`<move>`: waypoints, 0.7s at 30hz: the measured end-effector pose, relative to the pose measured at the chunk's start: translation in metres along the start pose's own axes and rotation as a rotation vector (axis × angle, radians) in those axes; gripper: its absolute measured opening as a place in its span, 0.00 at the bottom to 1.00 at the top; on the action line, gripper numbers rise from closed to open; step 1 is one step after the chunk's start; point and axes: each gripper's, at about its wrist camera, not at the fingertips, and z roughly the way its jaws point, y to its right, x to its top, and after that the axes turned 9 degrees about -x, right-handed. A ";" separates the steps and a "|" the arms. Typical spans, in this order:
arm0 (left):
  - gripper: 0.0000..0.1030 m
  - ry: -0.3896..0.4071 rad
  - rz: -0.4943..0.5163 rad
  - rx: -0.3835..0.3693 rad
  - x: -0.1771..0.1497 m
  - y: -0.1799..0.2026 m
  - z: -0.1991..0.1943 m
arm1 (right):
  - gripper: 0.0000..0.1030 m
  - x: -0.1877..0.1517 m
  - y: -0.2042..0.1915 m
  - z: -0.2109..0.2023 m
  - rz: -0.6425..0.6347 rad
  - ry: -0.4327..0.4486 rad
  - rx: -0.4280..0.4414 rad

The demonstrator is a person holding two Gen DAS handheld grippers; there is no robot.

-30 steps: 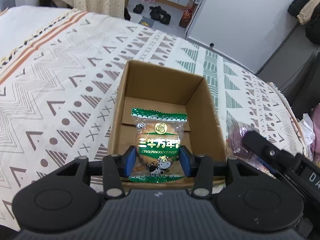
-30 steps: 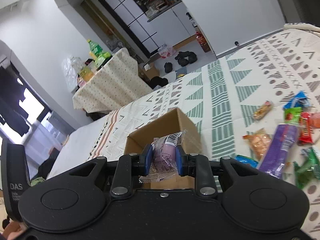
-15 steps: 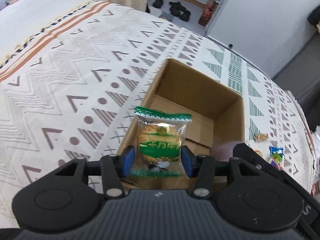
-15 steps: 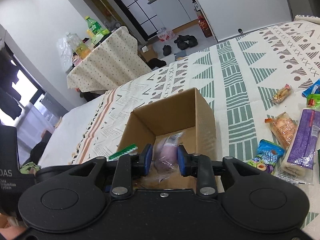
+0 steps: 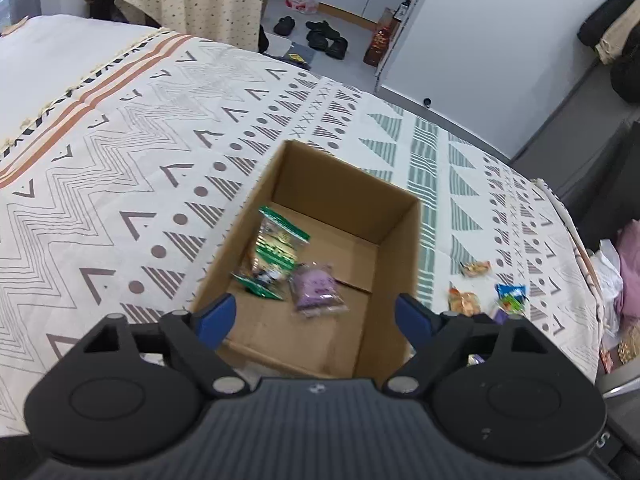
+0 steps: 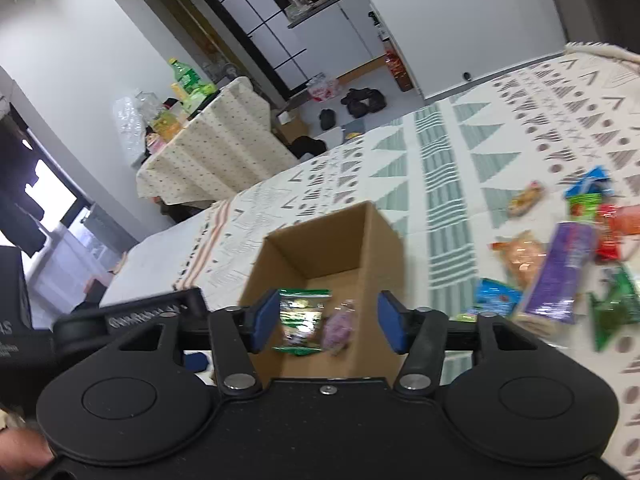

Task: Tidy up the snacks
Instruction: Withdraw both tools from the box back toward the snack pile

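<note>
An open cardboard box (image 5: 404, 248) (image 6: 380, 240) stands on the patterned bedspread. Inside it are a green snack packet (image 5: 274, 254) (image 6: 302, 320), leaning on the left wall, and a purple snack packet (image 5: 316, 288) (image 6: 340, 326) on the floor. My left gripper (image 5: 314, 316) hovers over the box's near edge, its jaws opening wide with nothing between them. My right gripper (image 6: 328, 322) is also above the near edge, jaws opening; both packets show in the gap but lie below, free of the pads. The left gripper's finger (image 6: 152, 312) shows at the left of the right wrist view.
Several loose snacks lie on the bedspread right of the box, among them a long purple pack (image 6: 560, 276), an orange packet (image 6: 520, 256) (image 5: 464, 300) and a blue packet (image 6: 496, 292) (image 5: 510, 292). The bed's edge is beyond, with a covered table (image 6: 208, 148) and shoes (image 5: 320, 36) on the floor.
Both grippers have opened and let go of their packets: the green one and the purple one dropped into the box. Both grippers drew back slightly from the box.
</note>
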 end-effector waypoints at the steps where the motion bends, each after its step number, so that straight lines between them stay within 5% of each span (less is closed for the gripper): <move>1: 0.84 0.000 0.009 0.002 -0.002 0.004 -0.002 | 0.59 -0.001 0.005 -0.005 -0.001 0.004 -0.011; 21: 0.88 -0.024 0.137 -0.029 -0.051 0.079 -0.016 | 0.90 -0.008 0.113 -0.084 0.054 0.104 -0.193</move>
